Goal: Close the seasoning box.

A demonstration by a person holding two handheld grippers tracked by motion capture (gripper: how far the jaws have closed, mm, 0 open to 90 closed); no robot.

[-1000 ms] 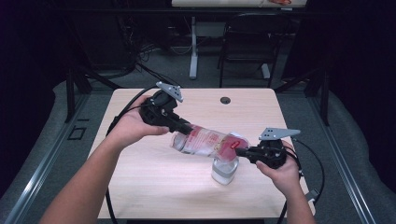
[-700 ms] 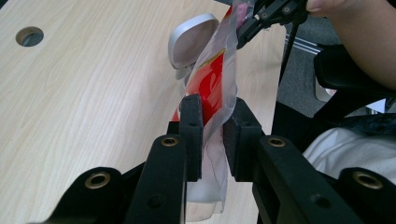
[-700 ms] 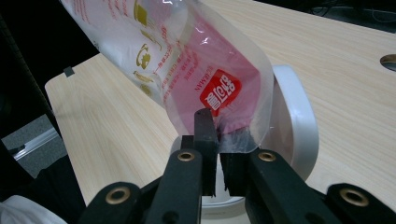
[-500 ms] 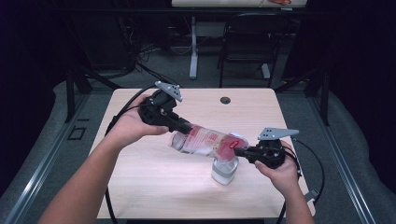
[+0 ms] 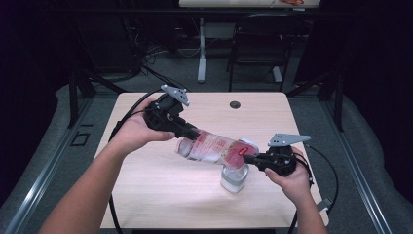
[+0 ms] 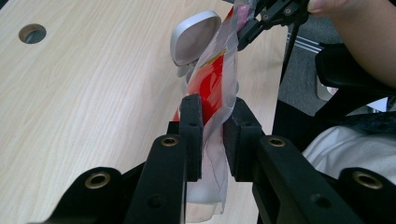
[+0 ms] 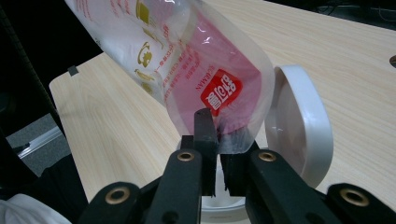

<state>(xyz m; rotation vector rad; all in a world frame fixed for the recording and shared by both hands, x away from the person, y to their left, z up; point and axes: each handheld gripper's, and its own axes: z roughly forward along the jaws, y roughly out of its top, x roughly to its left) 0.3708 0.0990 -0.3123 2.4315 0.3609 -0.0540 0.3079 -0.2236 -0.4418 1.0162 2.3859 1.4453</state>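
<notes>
dark room with a chair (image 5: 253, 44) and desk legs behind a pale wooden table (image 5: 160, 204), which has a round cable hole (image 5: 235, 105) near its far edge. a clear plastic pouch (image 5: 214, 147) with red and pink print is held above the table, stretched between two handheld grippers and slanting down from left to right. its writing shows in the right gripper view: a red badge with white characters, gold icons and small red lettering, all turned upside down and too small to read. the left gripper (image 5: 191, 133) has its jaws closed on the pouch's upper end, the film pinched flat between the pads (image 6: 191, 135); the left hand (image 5: 138, 130) holds it out over the middle of the table, forearm coming in from the lower left. the right gripper (image 5: 246, 158) is clamped on the pouch's lower corner, pointing left, held low by the right hand (image 5: 291, 178) near the table's right edge. a white jar (image 5: 234, 178) with its hinged lid (image 7: 299, 135) open stands on the table just under that lower corner.
</notes>
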